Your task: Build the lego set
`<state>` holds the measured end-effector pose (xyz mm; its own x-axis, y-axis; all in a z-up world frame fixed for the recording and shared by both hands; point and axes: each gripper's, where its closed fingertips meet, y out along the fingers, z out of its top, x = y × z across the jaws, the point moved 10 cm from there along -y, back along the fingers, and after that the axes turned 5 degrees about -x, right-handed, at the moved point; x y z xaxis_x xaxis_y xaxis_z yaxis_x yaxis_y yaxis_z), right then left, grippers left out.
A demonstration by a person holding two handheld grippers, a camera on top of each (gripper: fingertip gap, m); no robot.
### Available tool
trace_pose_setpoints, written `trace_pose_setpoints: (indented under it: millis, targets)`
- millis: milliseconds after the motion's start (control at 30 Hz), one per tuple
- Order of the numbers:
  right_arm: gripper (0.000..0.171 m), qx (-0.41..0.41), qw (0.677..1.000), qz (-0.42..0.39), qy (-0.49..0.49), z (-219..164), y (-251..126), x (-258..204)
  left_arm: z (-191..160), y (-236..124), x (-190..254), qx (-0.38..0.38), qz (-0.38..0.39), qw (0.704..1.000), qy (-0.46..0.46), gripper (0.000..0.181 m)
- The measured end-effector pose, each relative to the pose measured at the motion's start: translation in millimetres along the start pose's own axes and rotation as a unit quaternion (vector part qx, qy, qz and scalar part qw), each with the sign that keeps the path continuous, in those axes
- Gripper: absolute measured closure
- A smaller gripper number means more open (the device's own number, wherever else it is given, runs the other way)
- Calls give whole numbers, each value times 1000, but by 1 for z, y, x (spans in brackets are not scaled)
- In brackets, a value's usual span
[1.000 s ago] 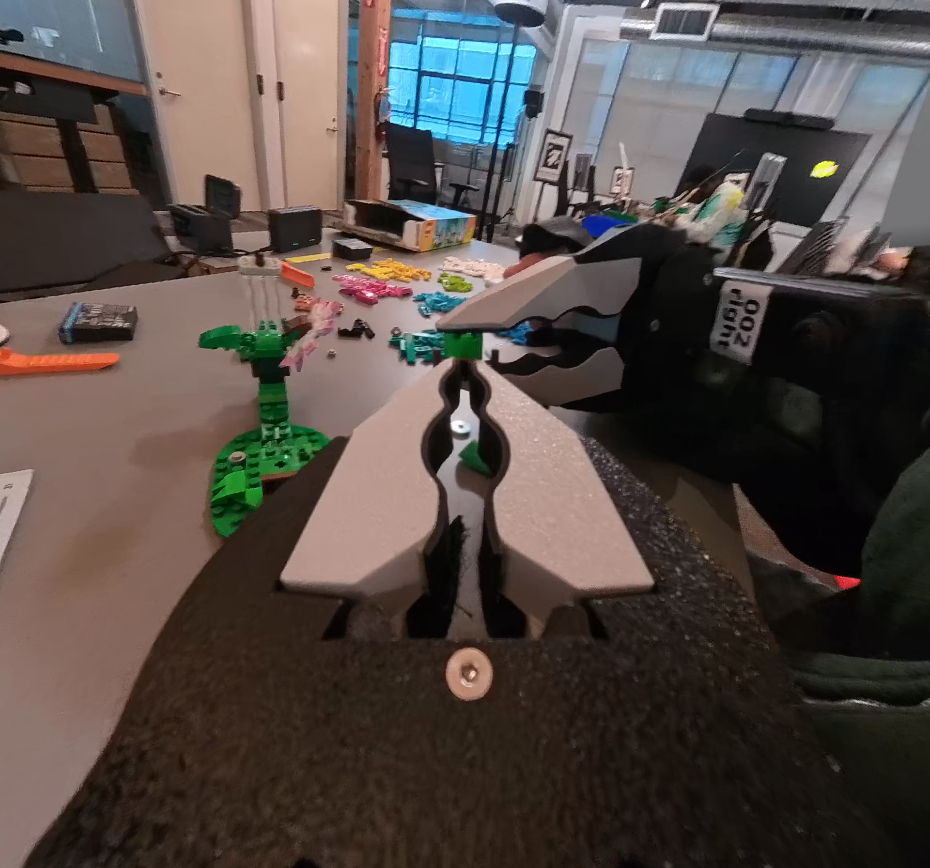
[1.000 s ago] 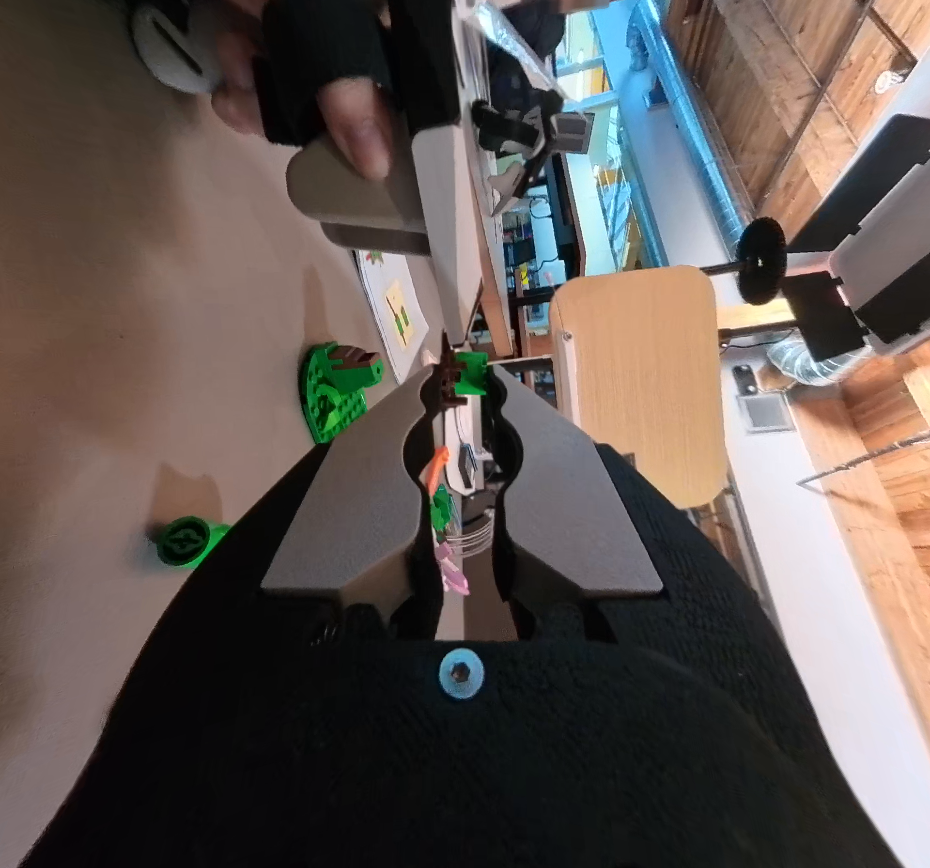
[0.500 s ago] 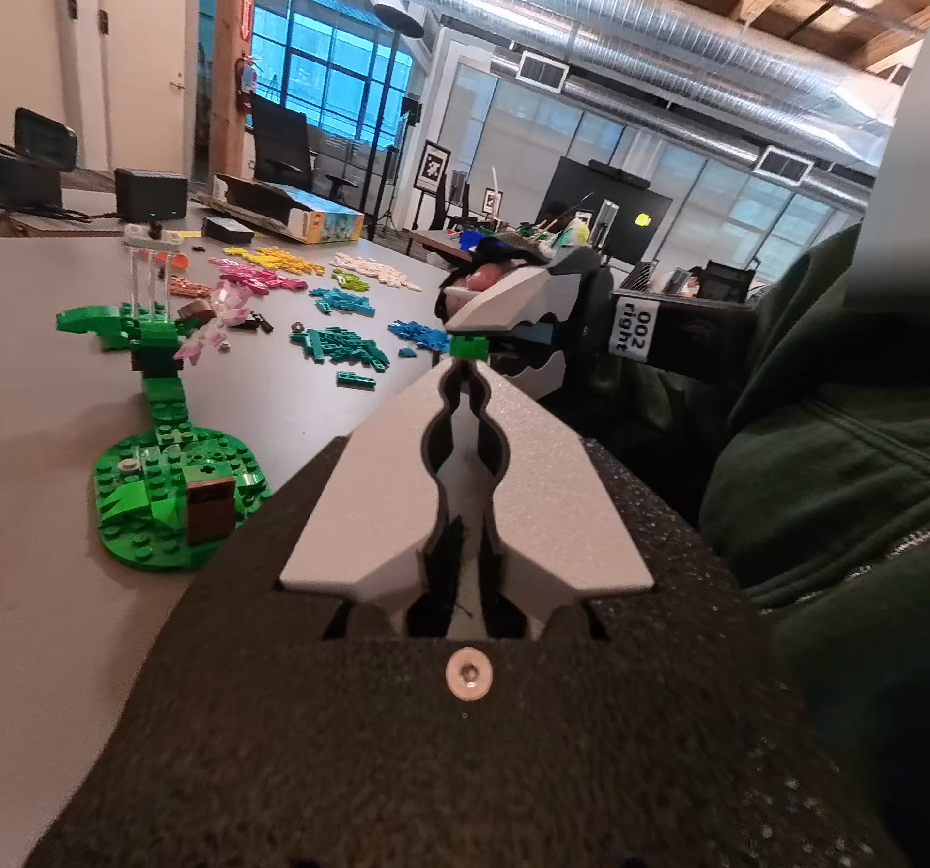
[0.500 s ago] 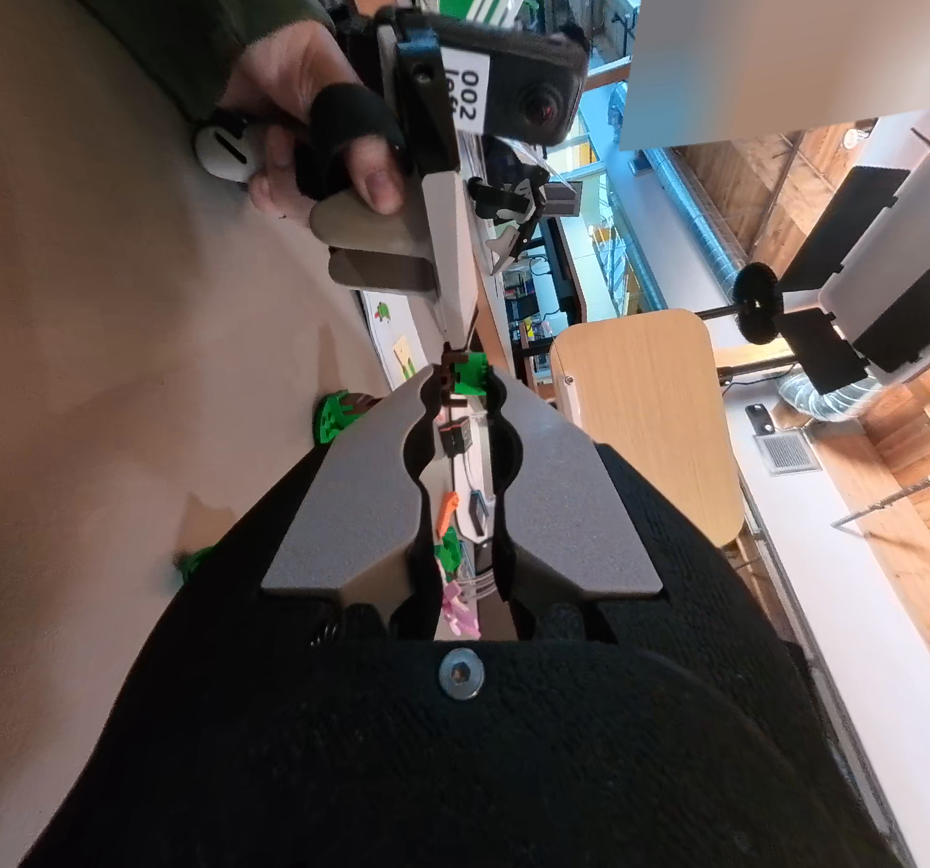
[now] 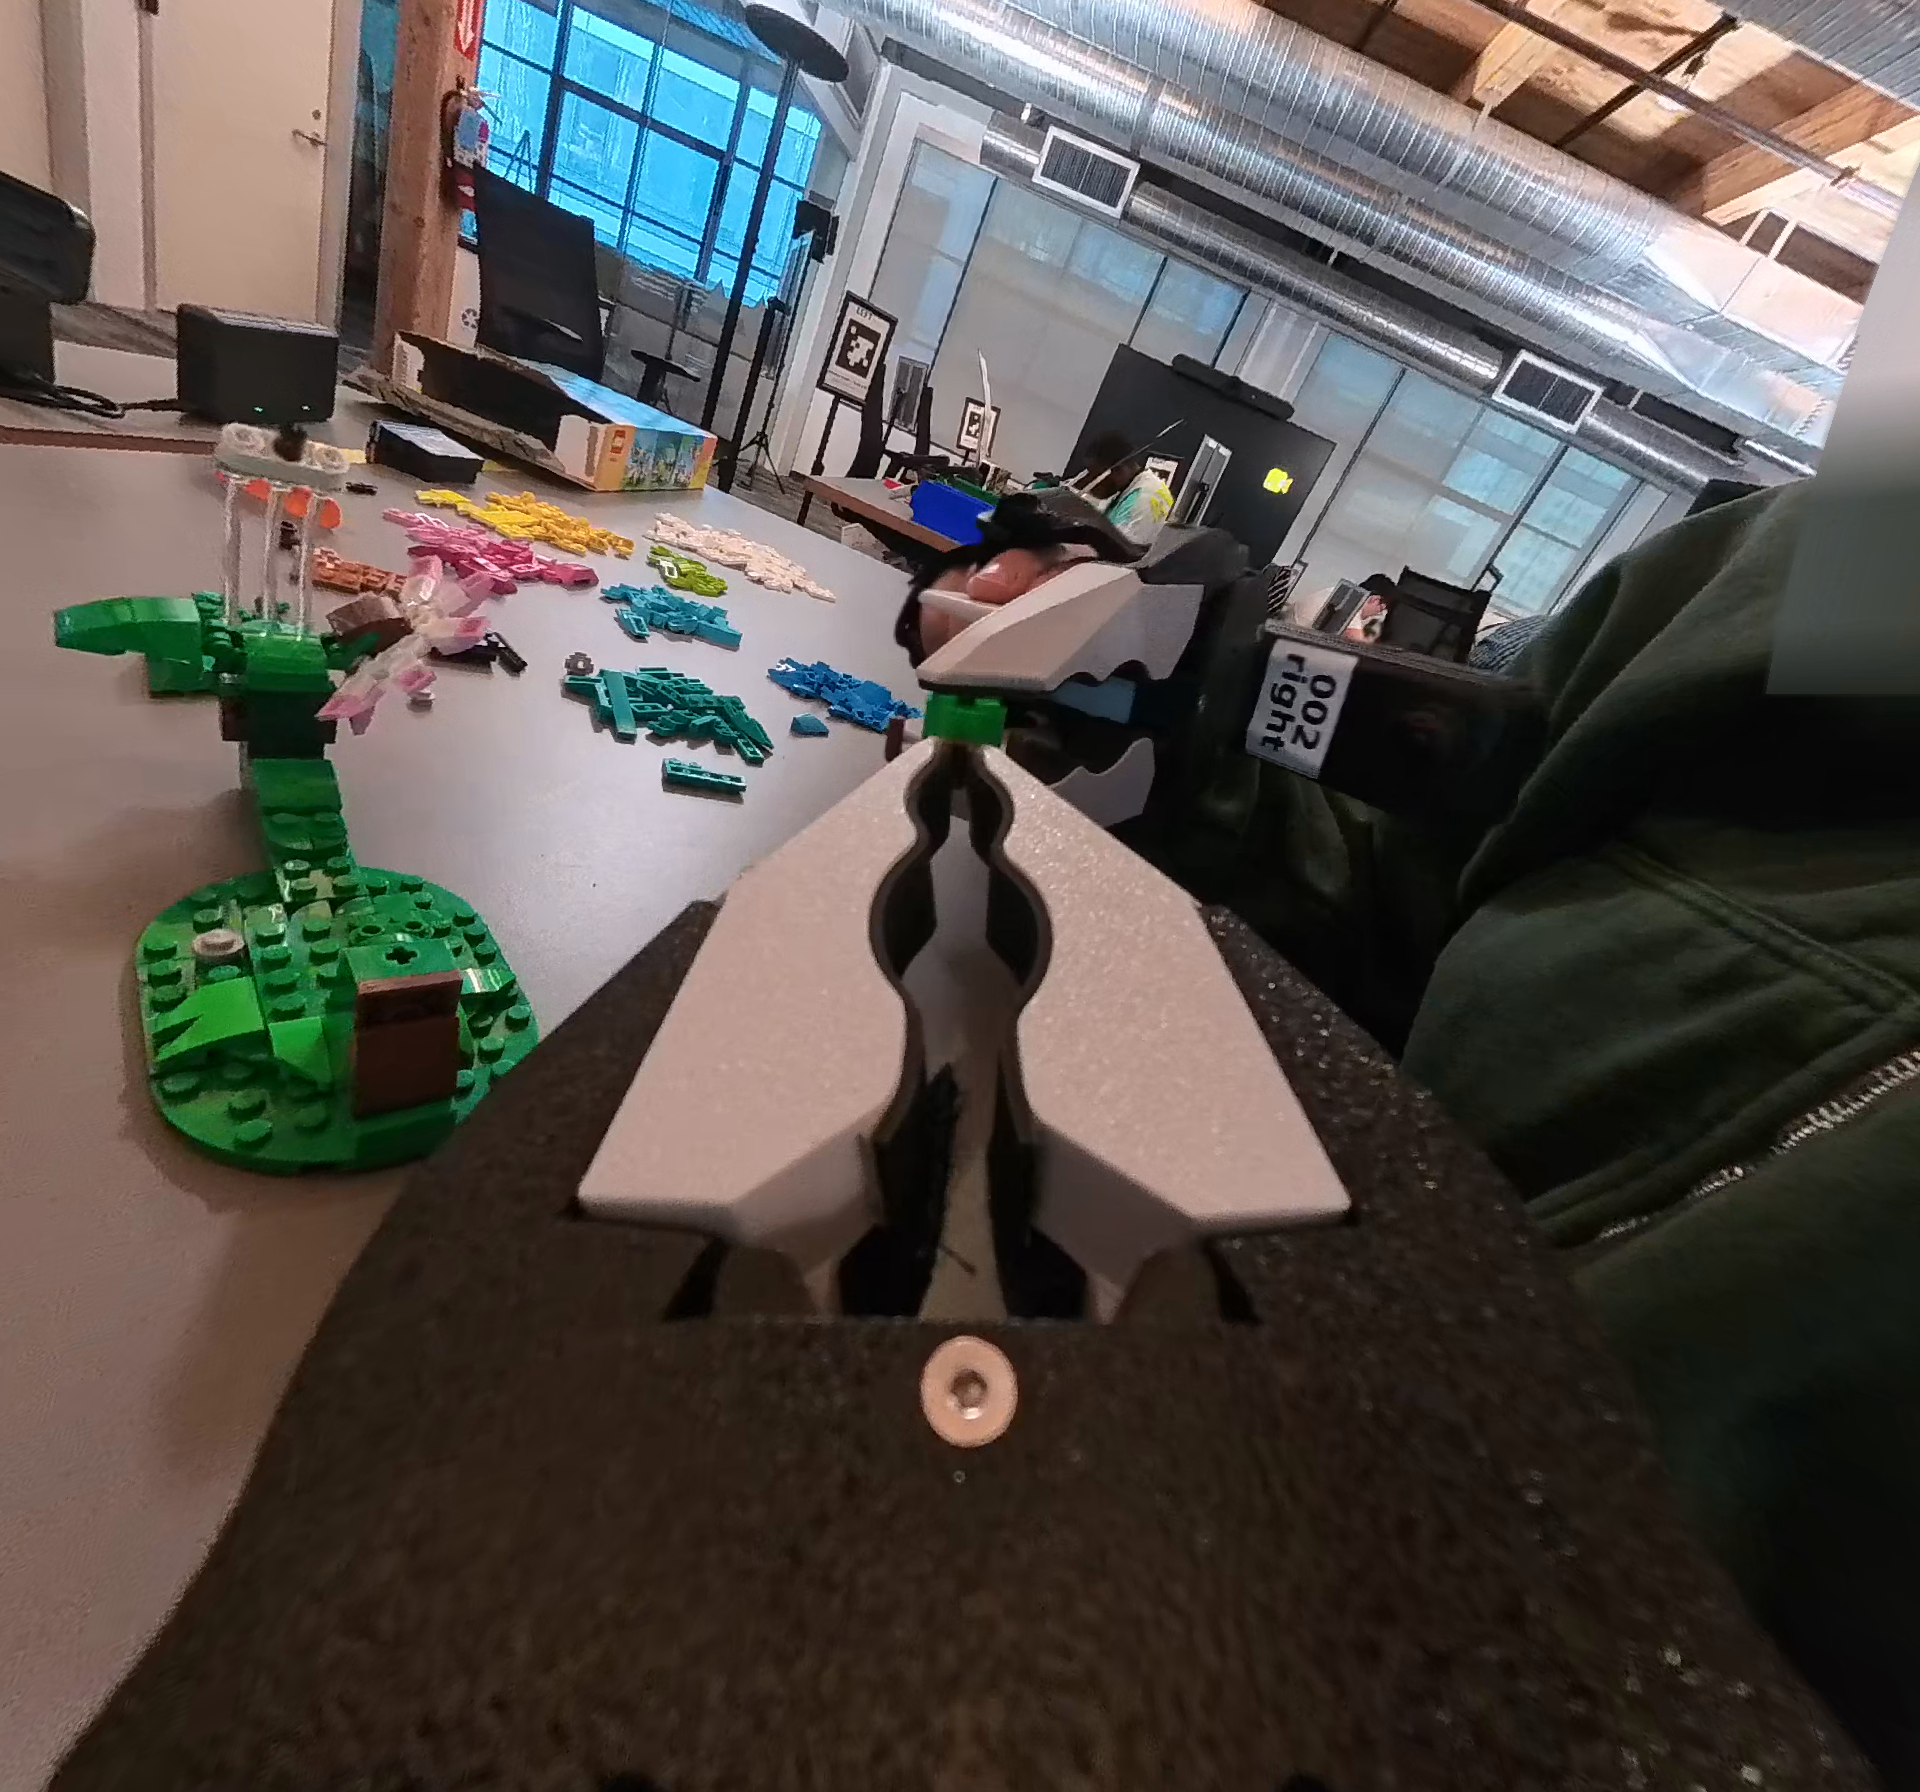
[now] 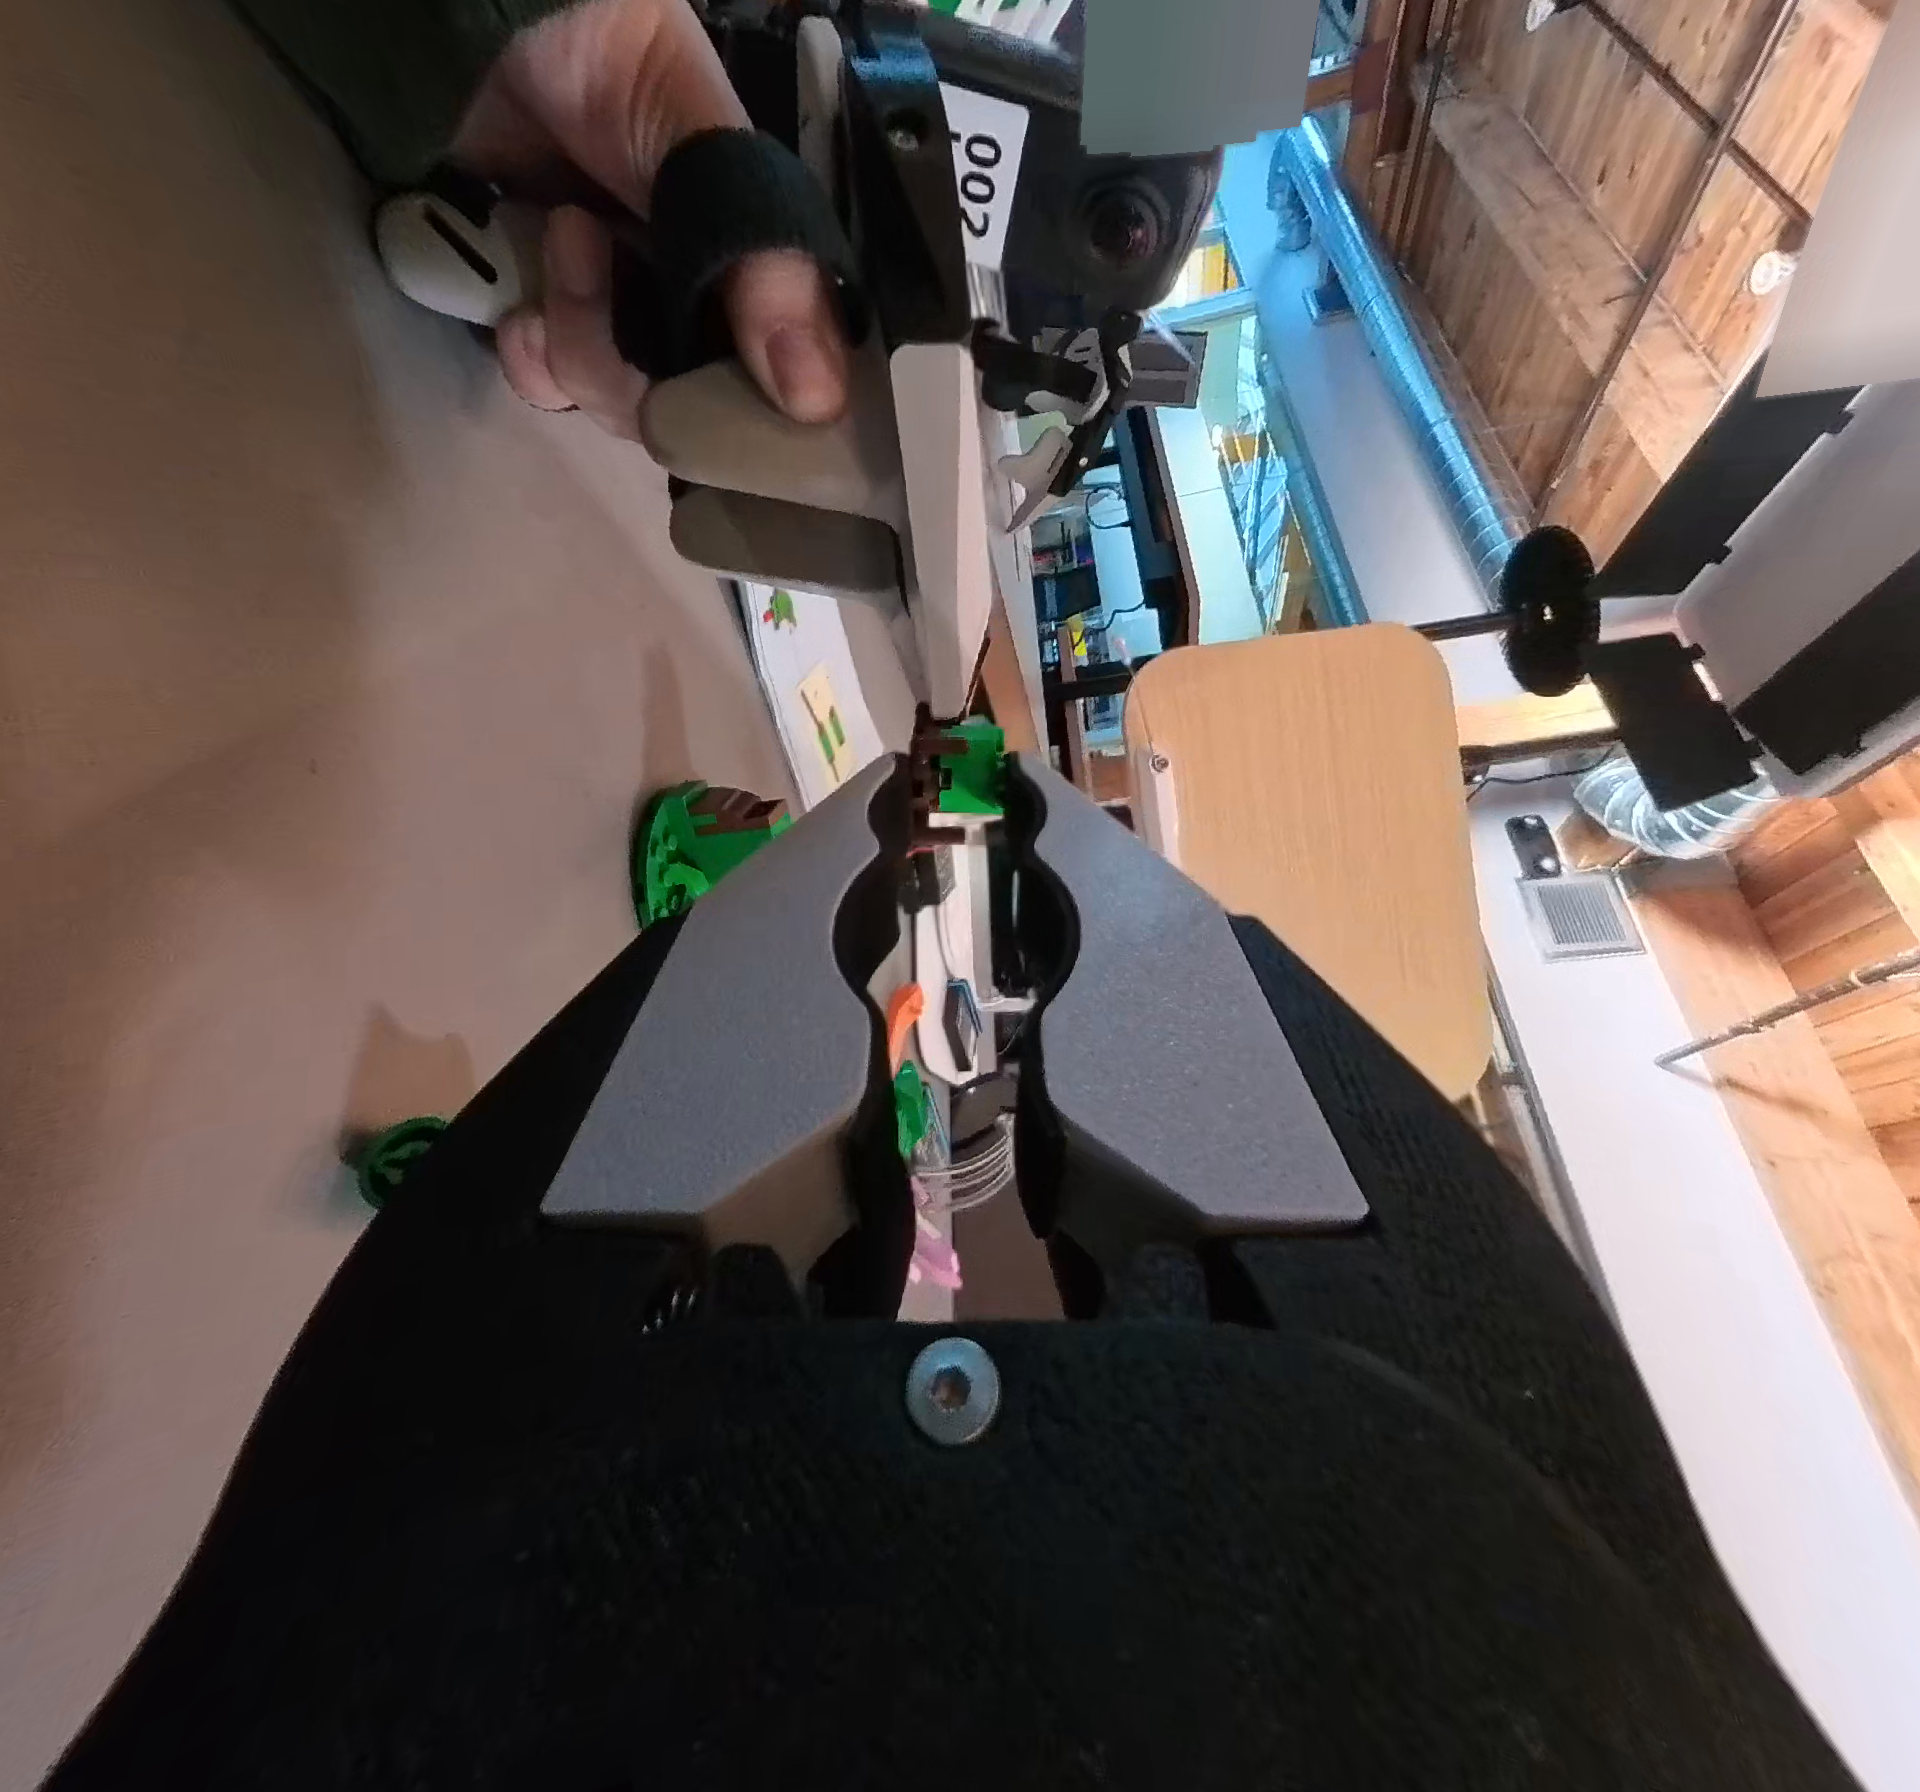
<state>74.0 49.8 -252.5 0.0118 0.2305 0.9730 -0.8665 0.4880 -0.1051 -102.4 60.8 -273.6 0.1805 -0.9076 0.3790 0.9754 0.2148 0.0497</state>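
Both grippers' jaws pinch one small green piece (image 5: 963,716); its brown part (image 6: 928,766) sits half hidden.

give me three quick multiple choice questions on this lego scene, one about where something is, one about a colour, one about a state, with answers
1. Where does the green plant model stand in the left wrist view?
A. on the table, left of the left gripper
B. on the lego box
C. on the chair

2. What colour is the small piece at the left gripper's tips?
A. yellow
B. green
C. white

3. How is the right gripper set?
A. wide open over the table
B. lying on the table
C. shut on a small green and brown assembly

Answers:
1 A: its round green base sits on the grey table left of the fingers.
2 B: a green brick shows between the tips.
3 C: its fingertips close on the piece, tip to tip with the other gripper.
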Motion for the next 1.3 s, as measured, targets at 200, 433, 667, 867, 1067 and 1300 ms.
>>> trace_pose_setpoints:
  millis: [200, 433, 667, 867, 1067, 1300]
  targets:
    - [157, -39, 999, 14, -6, 4, 2, 1, 0, 0, -3, -2, 4, 1000, -17, 181]
    - [156, 1, 1000, 12, 21, -2, 1, -1, -1, 1, -2, -6, -9, 1000, -25, 181]
    - [156, 45, 999, -1, 20, -6, 0, -4, -2, 0, -4, -11, -49, 997, -55, 181]
    - [156, 57, 989, 52, 123, -9, 2, 4, -1, -1, -5, -3, -65, 995, -69, 181]
    - [156, 97, 965, 75, 231, -22, 5, 6, 1, -1, 5, 18, 3, 999, 49, 176]
    - [156, 116, 941, 106, 299, -31, 7, 6, 1, 0, 20, -9, 113, 969, 221, 167]
